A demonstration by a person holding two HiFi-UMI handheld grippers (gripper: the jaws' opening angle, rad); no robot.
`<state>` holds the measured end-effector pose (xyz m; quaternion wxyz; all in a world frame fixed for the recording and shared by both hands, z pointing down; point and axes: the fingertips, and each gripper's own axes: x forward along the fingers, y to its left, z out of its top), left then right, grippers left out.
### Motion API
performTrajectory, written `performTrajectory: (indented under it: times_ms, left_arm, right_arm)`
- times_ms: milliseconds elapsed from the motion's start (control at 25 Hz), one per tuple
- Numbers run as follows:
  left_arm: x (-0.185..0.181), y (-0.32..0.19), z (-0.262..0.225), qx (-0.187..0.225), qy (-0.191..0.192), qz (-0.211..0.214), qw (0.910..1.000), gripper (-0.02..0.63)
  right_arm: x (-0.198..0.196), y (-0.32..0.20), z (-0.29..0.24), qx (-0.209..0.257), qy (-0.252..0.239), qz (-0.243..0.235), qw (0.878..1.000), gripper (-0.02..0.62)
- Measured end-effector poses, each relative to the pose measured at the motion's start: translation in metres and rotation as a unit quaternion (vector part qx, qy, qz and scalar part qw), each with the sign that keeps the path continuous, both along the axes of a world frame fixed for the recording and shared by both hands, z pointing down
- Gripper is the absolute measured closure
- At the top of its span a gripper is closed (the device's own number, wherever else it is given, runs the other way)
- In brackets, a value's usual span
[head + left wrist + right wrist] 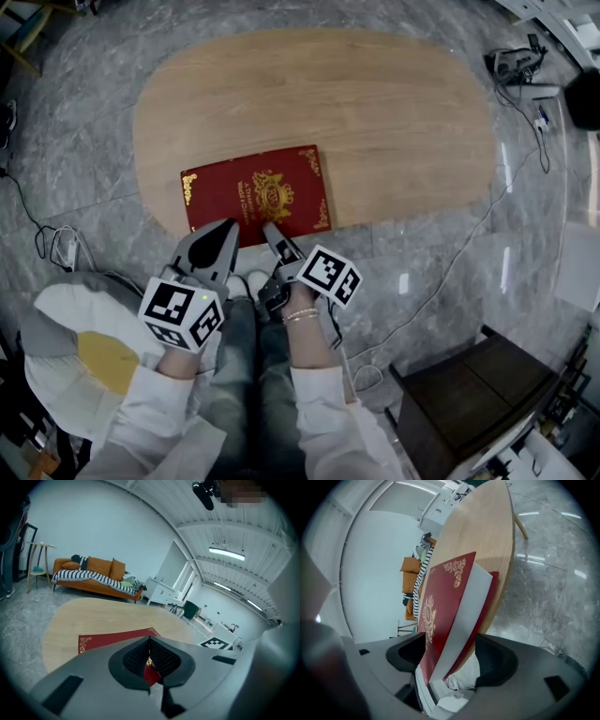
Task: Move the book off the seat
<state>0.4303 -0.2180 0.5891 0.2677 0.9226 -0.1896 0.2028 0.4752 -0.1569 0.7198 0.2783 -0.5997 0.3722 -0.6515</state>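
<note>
- book (255, 194): red cover, gold ornament, lies flat at the near edge of the oval wooden seat (375, 112), left of centre; its near edge hangs just past the rim.
- left gripper (220, 236): at the book's near-left corner. In the left gripper view the left gripper (150, 656) has its jaws pressed together, with a red sliver and a bit of gold trim pinched in the seam. The rest of the book (108, 638) lies flat beyond.
- right gripper (278, 239): at the book's near edge, just right of the left one. In the right gripper view the right gripper (450, 656) has its jaws spread, straddling the book (440, 606).
- in that view the front cover rests against one pad; the other pad stands clear of the back cover.
- covers are slightly parted at that end, white page block showing between them.
- rest of the seat (483, 522) is bare wood.
- floor: grey marble; cables (525, 84) at far right.
- near left: white cushion (56, 319) with a yellow centre.
- near right: dark wooden stool (469, 389).
- far side of the room: orange sofa (101, 566) with a striped blanket (89, 577) over it.
</note>
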Motion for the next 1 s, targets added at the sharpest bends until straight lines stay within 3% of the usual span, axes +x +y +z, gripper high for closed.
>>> performTrajectory:
  times_ms: [200,520,880,1000]
  left_arm:
    - [0.000,-0.002,0.000,0.001,-0.004,0.001,1.0000,0.601]
    - [-0.004,0.000,-0.024,0.006,0.000,0.004,1.0000,0.601]
    - [-0.008,0.007,-0.096,0.024,0.023,0.010,0.9994,0.601]
    - [-0.011,0.010,-0.124,0.025,0.032,0.016,0.9990,0.601]
  right_arm:
    - [-0.004,0.007,0.004,-0.033,0.004,-0.012,0.999,0.273]
    - [-0.008,0.029,-0.016,-0.034,-0.002,0.001,0.999,0.275]
    - [-0.006,0.015,-0.115,0.052,0.037,-0.015,0.998,0.279]
    - [-0.008,0.011,-0.147,0.066,0.059,-0.026,0.996,0.340]
